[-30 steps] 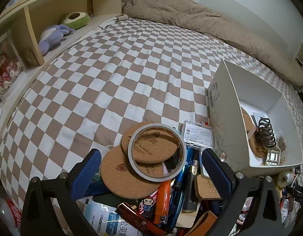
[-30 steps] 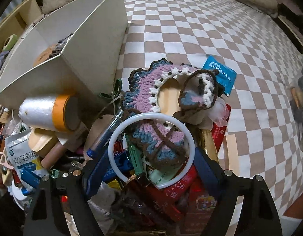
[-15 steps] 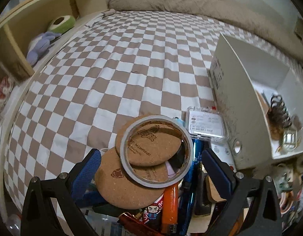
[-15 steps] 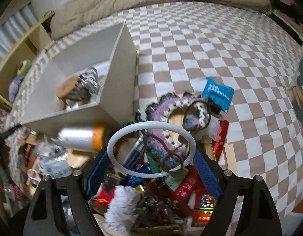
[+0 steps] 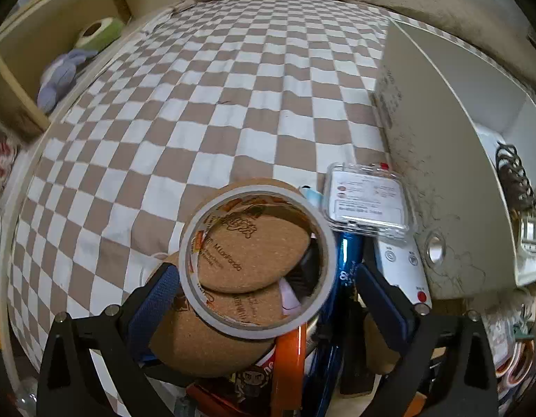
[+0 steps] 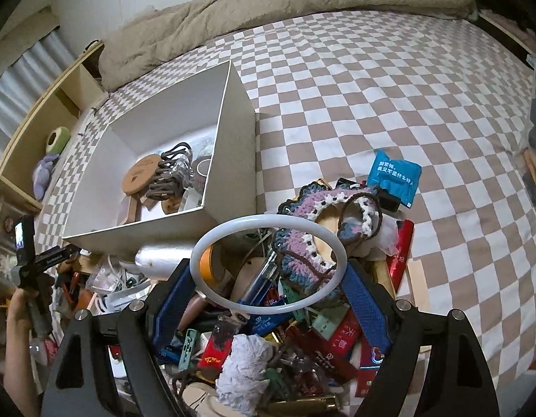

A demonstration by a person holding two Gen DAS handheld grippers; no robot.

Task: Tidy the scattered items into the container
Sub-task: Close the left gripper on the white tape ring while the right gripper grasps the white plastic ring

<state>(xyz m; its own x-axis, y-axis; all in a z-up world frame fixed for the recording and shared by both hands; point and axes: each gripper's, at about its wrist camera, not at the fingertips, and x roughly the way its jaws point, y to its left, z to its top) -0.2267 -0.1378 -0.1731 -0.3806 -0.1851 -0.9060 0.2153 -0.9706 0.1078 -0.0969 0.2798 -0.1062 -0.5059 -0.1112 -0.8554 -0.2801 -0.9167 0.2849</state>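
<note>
Two rings, fingers' contact unclear

Upper cork coaster carries printed lettering, only partly legible. Blue packet shows white Chinese characters. Red packets bear Chinese characters too.

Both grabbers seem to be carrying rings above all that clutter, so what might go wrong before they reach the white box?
The tape roll and the white ring are each pinched only at their edges, so either might slip and drop into the pile. The white box has tall walls that a ring might clip going in.
</note>
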